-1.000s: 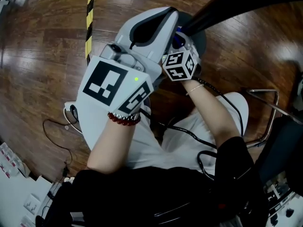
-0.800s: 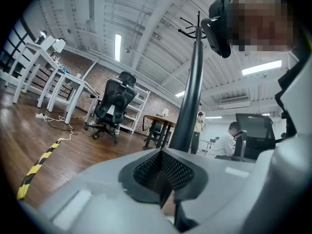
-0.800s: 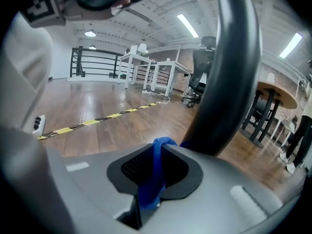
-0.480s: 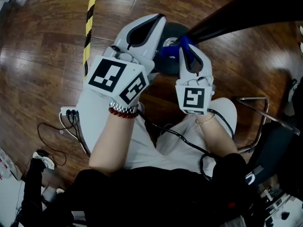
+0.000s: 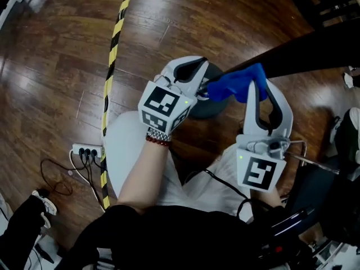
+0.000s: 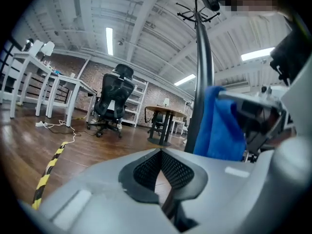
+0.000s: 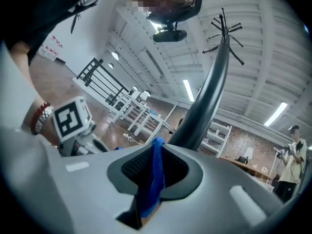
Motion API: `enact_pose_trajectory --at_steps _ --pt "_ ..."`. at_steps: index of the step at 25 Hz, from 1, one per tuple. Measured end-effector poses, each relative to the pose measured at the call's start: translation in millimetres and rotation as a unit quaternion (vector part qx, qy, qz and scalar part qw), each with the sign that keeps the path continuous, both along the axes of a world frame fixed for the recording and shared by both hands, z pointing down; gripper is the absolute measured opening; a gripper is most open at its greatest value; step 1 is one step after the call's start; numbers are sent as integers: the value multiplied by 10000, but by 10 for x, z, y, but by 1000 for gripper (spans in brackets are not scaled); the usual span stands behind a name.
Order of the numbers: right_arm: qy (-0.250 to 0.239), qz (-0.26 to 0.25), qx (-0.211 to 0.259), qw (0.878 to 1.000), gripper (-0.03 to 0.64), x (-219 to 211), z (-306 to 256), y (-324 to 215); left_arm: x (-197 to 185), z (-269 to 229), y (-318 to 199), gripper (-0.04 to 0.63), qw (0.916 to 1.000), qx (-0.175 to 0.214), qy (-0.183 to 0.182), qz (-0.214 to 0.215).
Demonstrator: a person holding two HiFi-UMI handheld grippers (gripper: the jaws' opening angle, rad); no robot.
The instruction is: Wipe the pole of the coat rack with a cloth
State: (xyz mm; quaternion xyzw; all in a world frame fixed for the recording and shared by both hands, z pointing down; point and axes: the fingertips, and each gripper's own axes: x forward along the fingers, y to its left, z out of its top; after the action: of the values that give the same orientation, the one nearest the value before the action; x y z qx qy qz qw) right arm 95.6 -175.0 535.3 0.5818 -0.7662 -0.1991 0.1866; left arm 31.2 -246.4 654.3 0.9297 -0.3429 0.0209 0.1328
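The right gripper is nearest, its jaws pinching a fold of the blue cloth. Just past its tips the dark pole rises up and away, with the cloth beside its lower end. The left gripper, jaws pressed together and empty, sits left of the pole.

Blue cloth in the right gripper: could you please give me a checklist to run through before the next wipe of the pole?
1. Blue cloth clamped in the right gripper: ok.
2. Cloth pressed against the dark round coat rack pole: cannot tell; it sits beside it.
3. Left gripper free: ok, jaws together on nothing.
4. Pole steadied: not ok, nothing grips it.
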Motion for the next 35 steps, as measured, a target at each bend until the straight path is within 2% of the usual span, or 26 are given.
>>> enact_pose_trajectory --at_steps 4,7,9,11,14,17,21,24,26,30,35 --pt "302 -80 879 9956 49 -146 -807 9 -21 180 -156 6 9997 62 -234 79" --pt "544 -192 1341 9893 48 -211 -1281 76 -77 385 -117 6 9984 -61 -533 159" --pt "772 -240 1408 9867 48 -221 -1523 96 -134 481 -57 6 9978 -211 -590 209" --pt "980 -247 1376 9853 49 -177 -1816 117 -79 464 -5 6 9983 -242 -431 321" --pt "980 -290 1623 9814 49 -116 -2403 139 140 147 -22 6 9977 221 -117 633" --pt "826 -488 1758 9797 49 -142 -2811 125 283 -279 268 6 9929 549 -22 1054" --pt "339 -710 1858 9794 49 -181 -3267 148 278 -818 867 6 9856 862 -77 1455" --pt "717 -819 2306 9669 49 -314 -3743 269 112 -1016 1069 6 9793 1267 -299 1549" --pt "781 -929 2514 9603 49 -340 -3981 283 62 -1024 1021 6 9798 1284 -276 1509" --pt "537 -1040 2649 9572 49 -300 -4237 294 157 -1028 1004 6 9824 1154 -159 1457" --pt "717 -1035 2628 9566 49 -323 -4344 293 351 -1019 1217 6 9741 1371 -448 1744"
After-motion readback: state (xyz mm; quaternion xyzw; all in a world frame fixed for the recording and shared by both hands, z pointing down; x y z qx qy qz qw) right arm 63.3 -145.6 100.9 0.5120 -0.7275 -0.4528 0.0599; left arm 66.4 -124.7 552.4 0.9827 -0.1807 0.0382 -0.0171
